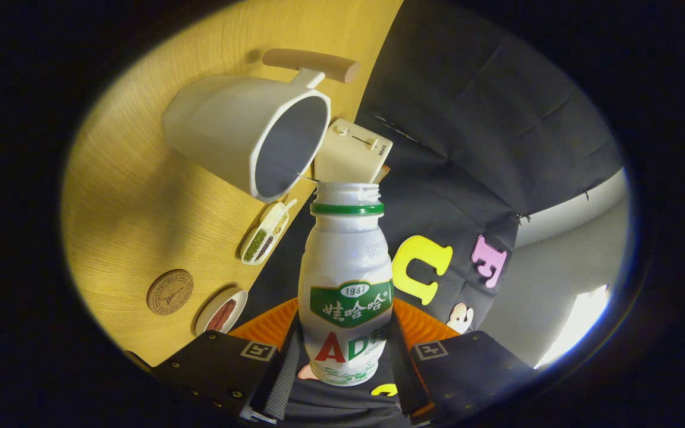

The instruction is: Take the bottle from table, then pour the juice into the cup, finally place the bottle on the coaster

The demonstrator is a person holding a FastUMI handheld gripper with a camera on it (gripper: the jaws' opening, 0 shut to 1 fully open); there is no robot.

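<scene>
**Uncapped bottle held with its mouth at the rim of the cup**

The pale wooden desk appears steeply canted, as the whole view is rolled. On it stands the large white plastic cup with a faceted rim and a light wooden bar handle; its open mouth faces the bottle. The small white plastic bottle lies between the fingers of the gripper; the jaws are closed on its lower body, one on each side. The bottle carries a green ring below a threaded, capless neck, a green banner label and large red and green letters lower down. Its open mouth sits just beside the cup's lower rim. A cream rectangular card-like device lies just beyond the bottle's mouth. Nearer the fingers on the desk lie a narrow white tray of green and dark grains, a small white dish with a reddish-brown filling, and a round cork coaster, well apart from the bottle.
</scene>
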